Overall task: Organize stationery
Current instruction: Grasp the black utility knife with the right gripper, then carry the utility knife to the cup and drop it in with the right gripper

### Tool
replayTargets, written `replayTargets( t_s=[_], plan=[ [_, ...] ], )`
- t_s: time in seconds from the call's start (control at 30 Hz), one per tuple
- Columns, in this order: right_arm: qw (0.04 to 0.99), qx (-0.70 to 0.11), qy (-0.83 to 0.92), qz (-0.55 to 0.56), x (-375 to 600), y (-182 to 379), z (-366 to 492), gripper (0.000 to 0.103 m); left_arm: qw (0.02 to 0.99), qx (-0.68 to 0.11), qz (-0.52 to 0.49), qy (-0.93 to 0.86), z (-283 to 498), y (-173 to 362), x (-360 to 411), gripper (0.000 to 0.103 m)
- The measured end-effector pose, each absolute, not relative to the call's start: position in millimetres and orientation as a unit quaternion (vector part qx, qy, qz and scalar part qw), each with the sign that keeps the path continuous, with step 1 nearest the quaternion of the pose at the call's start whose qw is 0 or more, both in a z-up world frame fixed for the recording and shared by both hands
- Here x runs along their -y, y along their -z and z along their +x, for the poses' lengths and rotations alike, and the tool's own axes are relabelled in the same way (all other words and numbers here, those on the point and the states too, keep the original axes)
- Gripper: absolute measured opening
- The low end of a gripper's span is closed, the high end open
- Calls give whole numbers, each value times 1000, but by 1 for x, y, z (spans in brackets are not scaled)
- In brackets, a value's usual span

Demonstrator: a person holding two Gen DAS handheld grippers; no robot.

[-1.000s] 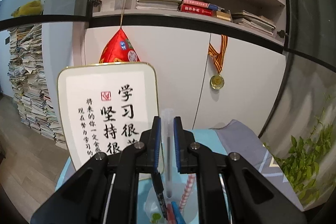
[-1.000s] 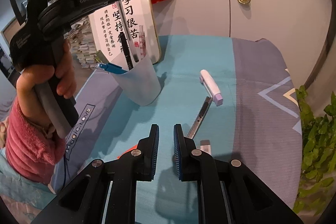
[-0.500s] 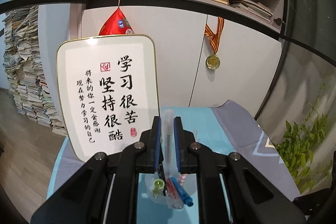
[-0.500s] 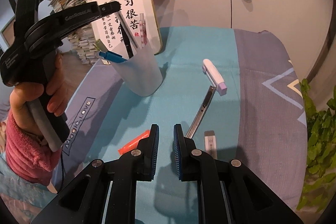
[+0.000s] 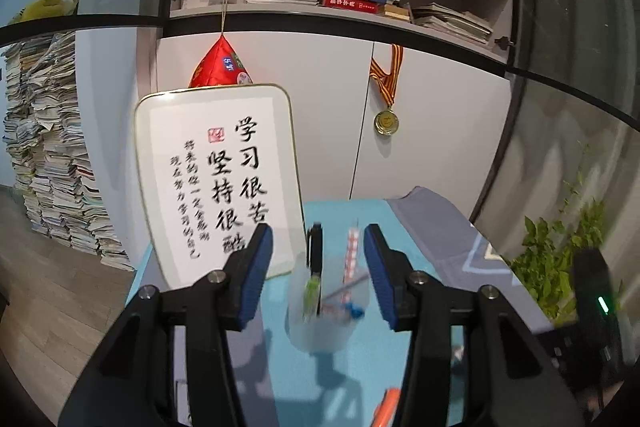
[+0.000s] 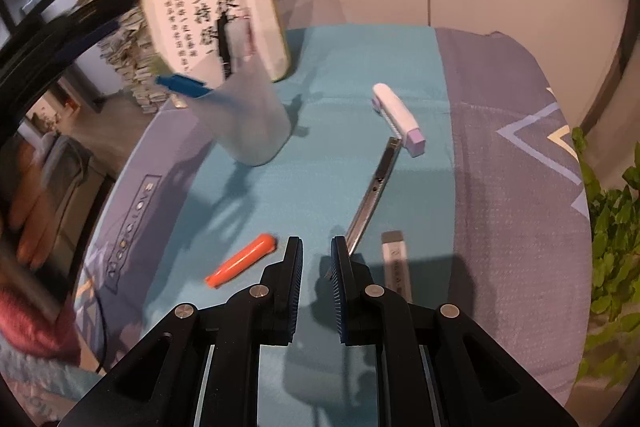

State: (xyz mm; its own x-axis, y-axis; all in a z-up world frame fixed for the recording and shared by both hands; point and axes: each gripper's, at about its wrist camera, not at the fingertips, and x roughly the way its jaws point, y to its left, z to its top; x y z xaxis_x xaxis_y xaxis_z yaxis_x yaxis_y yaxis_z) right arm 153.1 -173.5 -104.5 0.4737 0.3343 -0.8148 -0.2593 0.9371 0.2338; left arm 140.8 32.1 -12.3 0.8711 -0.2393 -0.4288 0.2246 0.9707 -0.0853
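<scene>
Cloth-covered table, cup, knife, marker

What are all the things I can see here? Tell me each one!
cup: 1, frosted clear, on the blue cloth, pens standing inside
orange pen: 1, orange, lying on the cloth near the right gripper
utility knife: 1, silver, lying mid-cloth
white and purple case: 1, at the knife's far end
small grey box: 1, right of the knife
framed sign: 1, white, gold rim, behind the cup
medal: 1, gold, hanging on the cabinet
red pouch: 1, hanging above the sign
plant: 1, green, right edge
left gripper: black, blue fingers opening, empty
right gripper: shut, empty
hand: 1, pink sleeve, left edge
</scene>
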Motion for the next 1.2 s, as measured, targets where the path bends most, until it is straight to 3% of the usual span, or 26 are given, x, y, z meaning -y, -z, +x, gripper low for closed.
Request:
replayTargets(
  t_s=[0.07,0.13,0.2,0.67,0.77,0.9,0.93,1.07,1.2],
  plan=[
    [856,-488,-162,46,176,108,164,16,967,-223,-11,121,126,18,-38,54],
    [855,-495,-146,57,180,111,176,35,967,-225,0,119,114,24,-41,54],
    [856,-496,-123,79,186,113,189,44,965,-231,11,125,104,32,-42,54],
    [839,-535,-50,82,175,143,240,44,938,-302,23,167,87,83,-43,54],
    [843,-531,-48,74,174,143,246,43,936,-306,28,173,86,87,-39,54],
    [854,-518,-42,25,167,143,250,14,933,-312,25,178,85,90,-38,54],
    [855,-517,-44,20,166,142,247,12,933,-313,23,178,86,90,-38,54],
    [850,-517,-90,46,166,136,234,12,932,-317,16,175,87,89,-41,54],
    [872,-470,-124,50,161,97,206,12,932,-317,15,175,85,89,-40,54]
  ],
)
